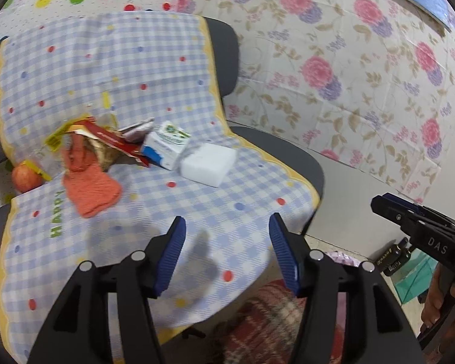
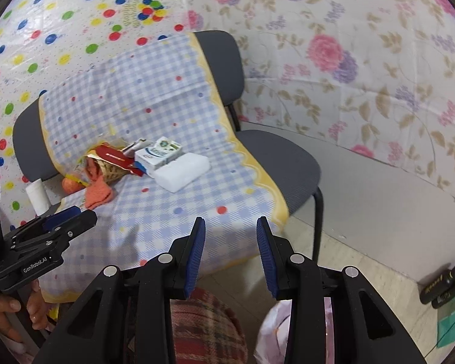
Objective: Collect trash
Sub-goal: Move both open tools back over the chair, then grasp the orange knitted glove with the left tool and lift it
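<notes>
— While both grippers hang over the front of the chair (image 2: 291, 163), what is on the seat?

— A checked cloth (image 1: 130, 69) covers the chair's back and seat. The trash lies in a heap at the rear of the seat, where the seat meets the chair's back: a small wicker basket (image 2: 110, 171) tipped on its side, a torn red wrapper (image 2: 115, 157) across it, and a white carton (image 2: 157, 153) beside the wrapper. A white foam block (image 2: 182, 171) touches the carton on the side nearer the seat's front. An orange rag (image 1: 88, 185) spills out of the basket onto the cloth, and an apple (image 1: 25, 177) sits at the seat's left edge, just past the rag.

— How do the claws stand?

— The left gripper (image 1: 227, 242) has its blue pads well apart with nothing between them, only cloth below. The right gripper (image 2: 230, 245) also stands apart, narrower, and empty. Neither touches the heap; both are at the seat's front edge, well short of it.

— Anything else near the chair?

— A white paper roll (image 2: 38, 195) stands left of the seat, and a plaid bundle (image 2: 209, 327) lies under its front edge.
</notes>
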A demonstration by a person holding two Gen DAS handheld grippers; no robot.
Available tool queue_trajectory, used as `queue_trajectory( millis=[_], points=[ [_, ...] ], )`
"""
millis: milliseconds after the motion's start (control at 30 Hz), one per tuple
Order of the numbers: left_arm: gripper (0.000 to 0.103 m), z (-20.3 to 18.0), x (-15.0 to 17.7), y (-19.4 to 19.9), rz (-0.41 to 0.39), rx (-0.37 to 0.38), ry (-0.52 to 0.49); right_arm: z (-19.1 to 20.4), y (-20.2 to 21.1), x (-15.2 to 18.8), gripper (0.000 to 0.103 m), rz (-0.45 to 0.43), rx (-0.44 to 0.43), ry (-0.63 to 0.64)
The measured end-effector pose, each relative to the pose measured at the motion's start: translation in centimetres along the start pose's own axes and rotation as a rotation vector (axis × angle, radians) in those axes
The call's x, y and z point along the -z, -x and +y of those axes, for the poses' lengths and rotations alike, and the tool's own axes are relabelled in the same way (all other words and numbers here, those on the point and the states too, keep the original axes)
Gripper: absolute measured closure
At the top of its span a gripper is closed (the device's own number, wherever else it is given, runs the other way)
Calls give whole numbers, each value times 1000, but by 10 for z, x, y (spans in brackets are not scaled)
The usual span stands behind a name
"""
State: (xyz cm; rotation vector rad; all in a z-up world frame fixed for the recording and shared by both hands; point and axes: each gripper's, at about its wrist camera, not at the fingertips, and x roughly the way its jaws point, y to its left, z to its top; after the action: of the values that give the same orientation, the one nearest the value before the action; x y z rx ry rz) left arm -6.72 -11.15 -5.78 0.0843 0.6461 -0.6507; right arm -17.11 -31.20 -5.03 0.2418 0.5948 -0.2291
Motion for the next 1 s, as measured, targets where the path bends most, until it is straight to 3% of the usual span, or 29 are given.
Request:
queue_trajectory(
  millis=[167,500,1000],
  points=[
    [30,42,-5,6,-13,-120,47,29,-15,-17,65,-4,-28,49],
    [29,127,-14,-3,-10,-271,181,72,-70,-48,58,-1,-62,102],
    [29,162,-30,-82,113,-292,248,82,-155,-65,55,83,-75,83]
  ],
)
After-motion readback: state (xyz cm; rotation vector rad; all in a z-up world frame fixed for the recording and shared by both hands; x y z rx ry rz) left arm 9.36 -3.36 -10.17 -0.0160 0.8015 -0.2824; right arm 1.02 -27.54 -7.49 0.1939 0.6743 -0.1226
